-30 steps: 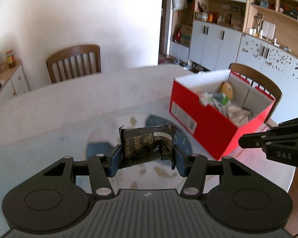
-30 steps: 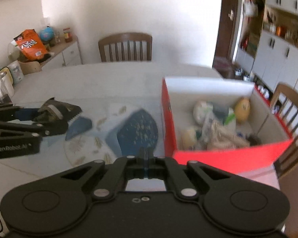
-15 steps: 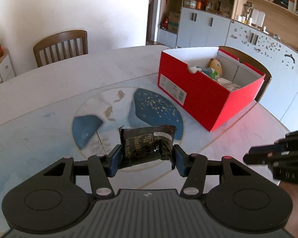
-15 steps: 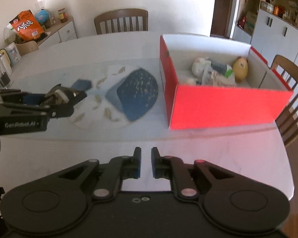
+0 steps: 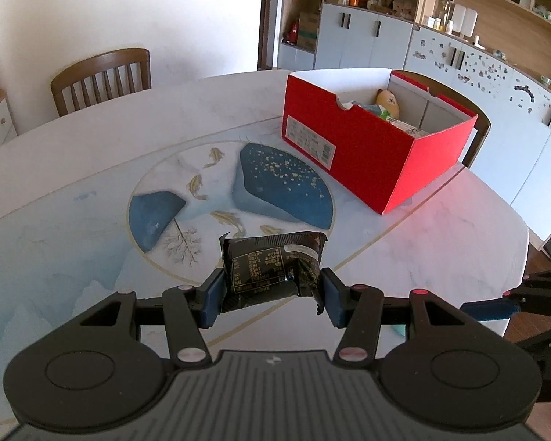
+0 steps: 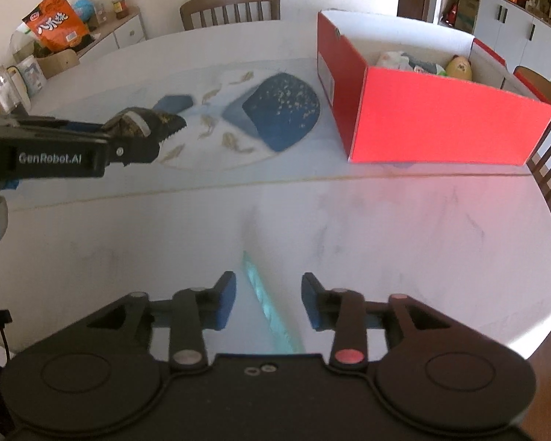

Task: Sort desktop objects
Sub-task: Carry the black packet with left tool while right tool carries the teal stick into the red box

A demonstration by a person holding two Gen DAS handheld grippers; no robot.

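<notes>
Our right gripper (image 6: pixel 268 299) is opening its jaws around a thin teal strip (image 6: pixel 264 301) on the table (image 6: pixel 385 220), pads not touching it. Our left gripper (image 5: pixel 272 290) pinches a black snack packet (image 5: pixel 272 268). Looks like we're mid-pickup: next we squeeze the strip, then haul both to the red box (image 6: pixel 440 117) ahead and right.

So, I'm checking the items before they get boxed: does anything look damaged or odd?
The black snack packet clamped in the left gripper looks crumpled, with a ragged edge. A thin pale green item lies slantwise on the table between the opening jaws of the right gripper, too blurred to identify.
</notes>
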